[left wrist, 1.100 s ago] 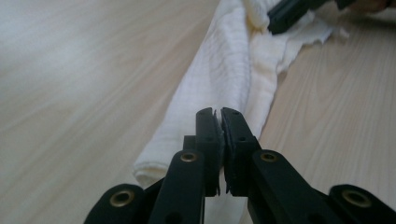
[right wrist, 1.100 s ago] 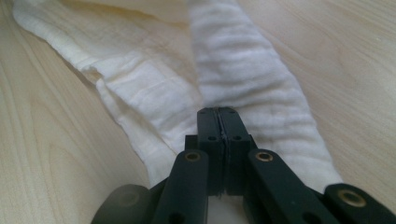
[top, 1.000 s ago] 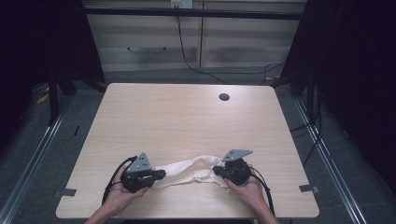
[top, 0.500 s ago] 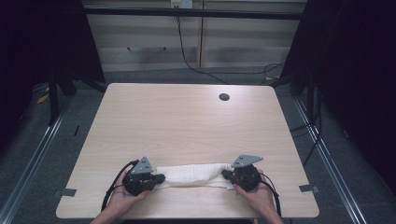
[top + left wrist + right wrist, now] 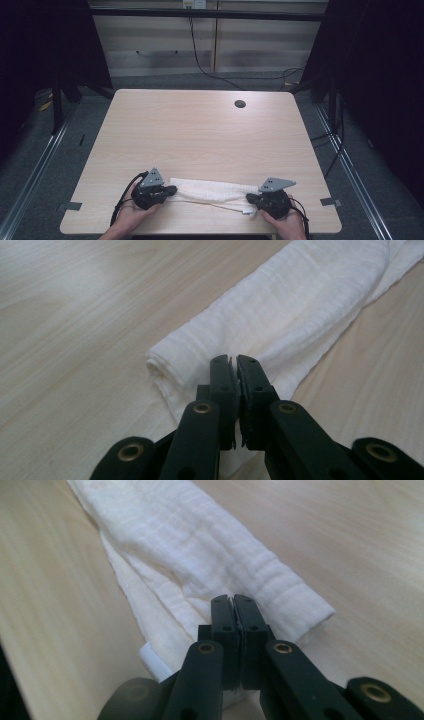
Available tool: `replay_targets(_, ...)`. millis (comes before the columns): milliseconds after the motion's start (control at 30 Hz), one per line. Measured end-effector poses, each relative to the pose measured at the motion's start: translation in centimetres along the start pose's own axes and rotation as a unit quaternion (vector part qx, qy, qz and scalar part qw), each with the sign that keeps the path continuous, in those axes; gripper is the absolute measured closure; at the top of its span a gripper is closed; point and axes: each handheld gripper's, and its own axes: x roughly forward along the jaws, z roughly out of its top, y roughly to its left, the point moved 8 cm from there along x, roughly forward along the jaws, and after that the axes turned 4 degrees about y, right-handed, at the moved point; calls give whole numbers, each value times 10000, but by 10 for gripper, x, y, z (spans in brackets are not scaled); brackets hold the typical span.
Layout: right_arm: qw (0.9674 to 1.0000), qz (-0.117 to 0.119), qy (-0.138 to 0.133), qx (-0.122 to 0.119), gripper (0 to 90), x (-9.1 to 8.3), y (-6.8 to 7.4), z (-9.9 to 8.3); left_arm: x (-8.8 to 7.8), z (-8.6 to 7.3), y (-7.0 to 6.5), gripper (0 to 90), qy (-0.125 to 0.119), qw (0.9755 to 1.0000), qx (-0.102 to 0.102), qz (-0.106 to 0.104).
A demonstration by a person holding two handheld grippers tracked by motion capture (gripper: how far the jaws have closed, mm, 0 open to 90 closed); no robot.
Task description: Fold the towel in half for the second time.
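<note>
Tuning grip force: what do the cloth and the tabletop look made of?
Cloth: looks like soft white woven cotton, maybe gauze or muslin; fine crinkled ribs, matte, limp folds. Tabletop: pale wood-grain, probably laminate rather than solid wood; smooth, with a soft sheen in the left gripper view. Both guesses rest on looks alone.

The cloth [image 5: 212, 190] is white with a fine ribbed weave that shows as faint crosswise lines in the left gripper view [image 5: 300, 305] and the right gripper view [image 5: 200, 545]. The surface [image 5: 200, 135] is pale beige wood-grain with light streaks running along it, and a small dark round grommet [image 5: 240, 104] sits in it. The left gripper [image 5: 167, 190] and the right gripper [image 5: 252, 199] are black, each topped by a grey plate, with brass-coloured rivets on the jaws.
</note>
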Motion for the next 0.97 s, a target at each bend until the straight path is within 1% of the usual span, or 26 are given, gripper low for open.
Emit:
replay_targets(67, 9999, -90, -38, 38, 890, 5, -7, 6, 2, 3, 6, 863, -15, 9999, -37, 109)
replay_targets(100, 9998, -197, -57, 23, 889, 11, -15, 13, 5, 5, 13, 863, -24, 9998, -45, 192)
replay_targets(133, 9996, -276, -52, 61, 889, 14, -18, 17, 7, 7, 14, 862, -83, 9997, -161, 167)
replay_targets(167, 9996, -276, -52, 61, 889, 14, -18, 17, 7, 7, 14, 861, -83, 9997, -161, 167)
replay_targets(200, 9993, -331, -122, 98, 886, 20, -25, 24, 7, 7, 15, 856, -88, 9997, -226, 98)
replay_targets(233, 9993, -330, -147, 85, 881, 21, -26, 25, 7, 7, 15, 850, -88, 9997, -226, 98)
replay_targets(267, 9994, -273, -182, 119, 872, 22, -26, 26, 6, 7, 15, 834, -129, 9996, -249, 77)
replay_targets(300, 9994, -273, -182, 119, 872, 22, -26, 26, 5, 6, 14, 834, -127, 9995, -282, 67)
replay_targets(333, 9995, -40, -264, 192, 802, 20, -22, 26, 2, 6, 10, 753, -126, 9993, -316, -119)
replay_targets(367, 9993, 24, -297, 217, 757, 18, -19, 26, 2, 6, 10, 722, -126, 9993, -316, -119)
replay_targets(400, 9992, 100, -297, 257, 722, 15, -16, 25, -1, 6, 7, 703, -141, 9993, -296, -187)
replay_targets(467, 9989, 170, -302, 304, 704, 9, -11, 23, -4, 6, 3, 645, -140, 9986, -392, -323)
replay_targets(500, 9989, 170, -302, 304, 704, 9, -11, 23, -4, 6, 3, 597, -140, 9986, -392, -323)
replay_targets(533, 9985, 262, -365, 329, 688, 5, -8, 23, -7, 6, 2, 597, -144, 9985, -412, -332)
replay_targets(567, 9978, 332, -429, 388, 666, 1, -7, 23, -10, 6, 2, 552, -149, 9983, -459, -326)
replay_targets(600, 9970, 375, -520, 432, 641, -3, -6, 24, -13, 6, 2, 512, -159, 9983, -458, -314)
replay_targets(633, 9960, 434, -610, 495, 617, -8, -4, 24, -19, 6, 4, 491, -230, 9980, -505, -299)
replay_targets(667, 9940, 458, -788, 608, 569, -18, -4, 23, -27, 6, 8, 440, -361, 9969, -630, -299)
replay_targets(700, 9932, 404, -873, 653, 550, -24, -5, 22, -27, 6, 8, 421, -361, 9969, -630, -299)
replay_targets(733, 9927, 316, -960, 659, 527, -29, -7, 20, -37, 5, 14, 395, -433, 9965, -695, -173)
replay_targets(767, 9927, 316, -960, 659, 527, -29, -7, 20, -37, 5, 14, 371, -433, 9965, -695, -173)
replay_targets(800, 9917, 164, -1069, 699, 500, -34, -10, 19, -42, 3, 15, 371, -470, 9965, -678, -168)
replay_targets(833, 9896, 114, -1216, 755, 475, -42, -14, 16, -51, -2, 19, 340, -526, 9960, -710, -118)
replay_targets(900, 9856, 29, -1427, 903, 446, -48, -19, 15, -57, -5, 24, 294, -645, 9950, -761, -51)
replay_targets(933, 9847, 10, -1473, 934, 442, -50, -20, 15, -59, -5, 27, 283, -684, 9943, -822, -23)
replay_targets(967, 9839, -44, -1516, 947, 429, -53, -21, 15, -59, -5, 27, 264, -684, 9943, -822, -23)
